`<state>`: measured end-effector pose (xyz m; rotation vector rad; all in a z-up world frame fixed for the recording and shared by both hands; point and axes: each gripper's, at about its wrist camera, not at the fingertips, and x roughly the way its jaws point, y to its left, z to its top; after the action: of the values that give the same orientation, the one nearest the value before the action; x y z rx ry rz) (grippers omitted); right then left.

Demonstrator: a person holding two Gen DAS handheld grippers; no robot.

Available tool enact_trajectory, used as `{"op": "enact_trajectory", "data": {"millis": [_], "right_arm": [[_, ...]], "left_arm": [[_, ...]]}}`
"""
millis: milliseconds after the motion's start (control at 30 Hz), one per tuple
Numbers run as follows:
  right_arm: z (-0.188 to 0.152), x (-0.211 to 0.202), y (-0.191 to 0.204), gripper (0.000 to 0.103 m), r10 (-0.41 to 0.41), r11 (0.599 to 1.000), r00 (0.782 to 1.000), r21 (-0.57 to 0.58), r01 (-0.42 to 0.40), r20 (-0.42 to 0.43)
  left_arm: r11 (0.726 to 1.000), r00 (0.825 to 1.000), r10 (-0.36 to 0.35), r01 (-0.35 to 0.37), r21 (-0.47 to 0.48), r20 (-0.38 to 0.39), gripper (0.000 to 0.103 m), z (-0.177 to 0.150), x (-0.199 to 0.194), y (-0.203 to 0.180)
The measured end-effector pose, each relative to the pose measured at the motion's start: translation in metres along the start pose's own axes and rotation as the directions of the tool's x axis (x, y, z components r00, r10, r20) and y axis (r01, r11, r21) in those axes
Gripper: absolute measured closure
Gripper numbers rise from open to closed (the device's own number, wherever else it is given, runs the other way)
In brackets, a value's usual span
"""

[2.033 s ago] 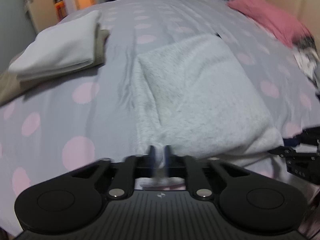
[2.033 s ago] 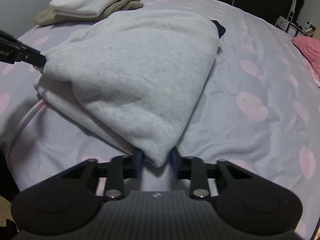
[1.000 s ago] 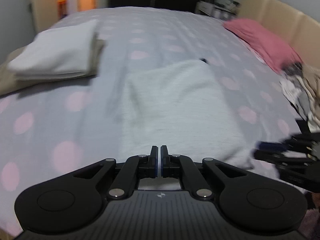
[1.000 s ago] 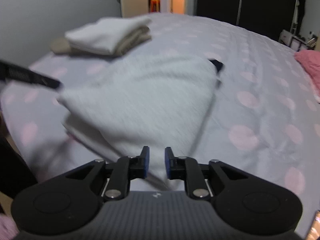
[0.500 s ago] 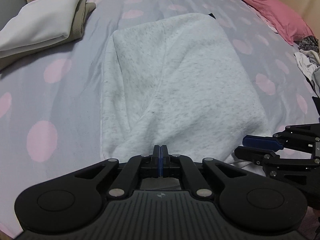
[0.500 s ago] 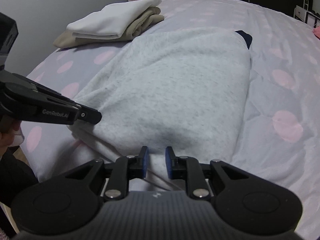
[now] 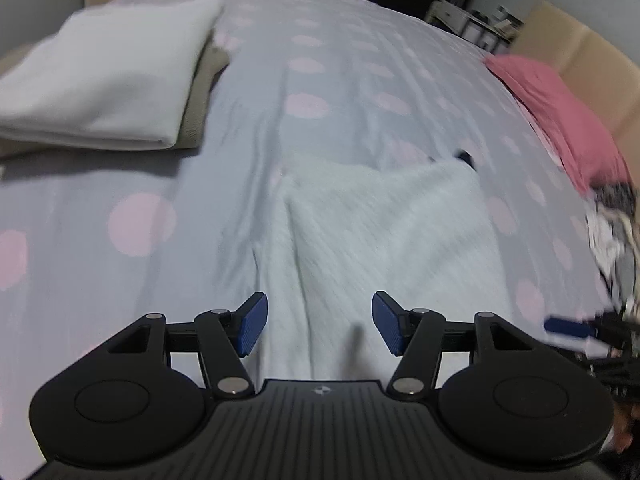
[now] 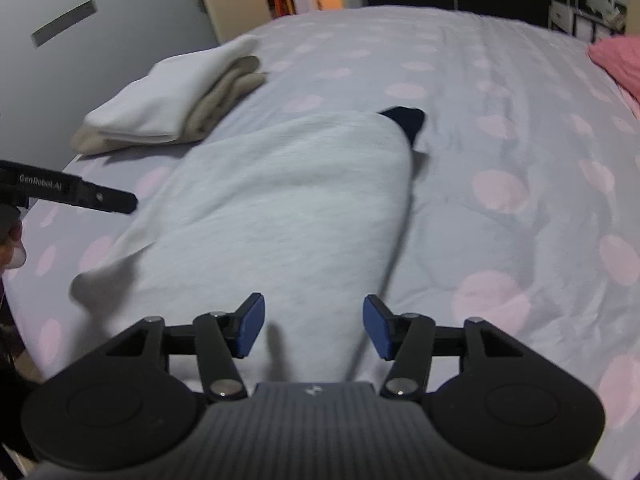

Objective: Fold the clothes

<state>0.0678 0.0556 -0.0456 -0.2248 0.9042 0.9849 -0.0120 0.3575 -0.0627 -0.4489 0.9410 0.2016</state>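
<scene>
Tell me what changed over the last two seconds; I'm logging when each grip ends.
Both grippers let go: the left gripper and right gripper, earlier shut on the near corners of the grey sweatshirt, now stand open and empty above it. The sweatshirt stays folded on the bed; the folded stack is unmoved.

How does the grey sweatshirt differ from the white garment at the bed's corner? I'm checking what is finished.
The grey sweatshirt lies alone on the bedspread; the white garment sits stacked on a beige one. The grey sweatshirt covers more of the bed; the white garment looks smaller and crisper. A dark corner pokes from the sweatshirt; the white garment shows none. Both are folded.
</scene>
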Motion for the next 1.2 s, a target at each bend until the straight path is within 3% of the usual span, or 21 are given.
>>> {"op": "enact_trajectory", "data": {"millis": [100, 200, 333, 467, 667, 833, 867, 933, 1000, 1200], "right_arm": [[0.01, 0.018, -0.02, 0.032, 0.024, 0.997, 0.999, 0.068, -0.022, -0.023], [0.018, 0.037, -0.039, 0.032, 0.055, 0.986, 0.998, 0.159, -0.048, -0.036], [0.024, 0.061, -0.069, 0.03, 0.132, 0.936, 0.991, 0.332, -0.116, -0.026], [0.029, 0.08, -0.088, 0.029, 0.194, 0.884, 0.981, 0.436, -0.17, -0.011], [0.031, 0.104, -0.101, 0.029, 0.249, 0.831, 0.969, 0.514, -0.211, -0.004], [0.032, 0.111, -0.101, 0.029, 0.26, 0.827, 0.965, 0.515, -0.227, 0.007], [0.033, 0.113, -0.101, 0.031, 0.263, 0.827, 0.965, 0.512, -0.23, 0.008], [0.034, 0.117, -0.099, 0.045, 0.278, 0.821, 0.961, 0.516, -0.245, 0.014], [0.035, 0.12, -0.097, 0.049, 0.262, 0.825, 0.965, 0.517, -0.229, 0.009], [0.032, 0.097, -0.093, 0.072, 0.244, 0.814, 0.967, 0.526, -0.245, 0.074]], "left_arm": [[0.998, 0.999, -0.035, 0.035, -0.06, -0.005, 0.047, 0.01, 0.023, 0.02], [0.99, 0.997, -0.07, 0.069, -0.12, -0.007, 0.047, 0.021, 0.047, 0.039], [0.986, 0.994, -0.109, 0.109, -0.123, 0.007, 0.045, 0.02, 0.068, 0.046], [0.979, 0.989, -0.15, 0.149, -0.136, 0.004, 0.04, 0.021, 0.084, 0.05], [0.983, 0.985, -0.172, 0.172, -0.069, -0.004, 0.046, 0.025, 0.094, 0.044], [0.98, 0.981, -0.193, 0.193, -0.05, 0.003, 0.053, 0.026, 0.099, 0.043], [0.982, 0.982, -0.187, 0.187, -0.035, 0.007, 0.058, 0.026, 0.099, 0.04], [0.986, 0.986, -0.164, 0.164, 0.018, 0.014, 0.065, 0.026, 0.097, 0.03], [0.987, 0.989, -0.143, 0.142, 0.072, 0.022, 0.077, 0.026, 0.092, 0.021], [0.987, 0.988, -0.139, 0.131, 0.095, 0.072, 0.085, 0.025, 0.07, 0.013]]}}
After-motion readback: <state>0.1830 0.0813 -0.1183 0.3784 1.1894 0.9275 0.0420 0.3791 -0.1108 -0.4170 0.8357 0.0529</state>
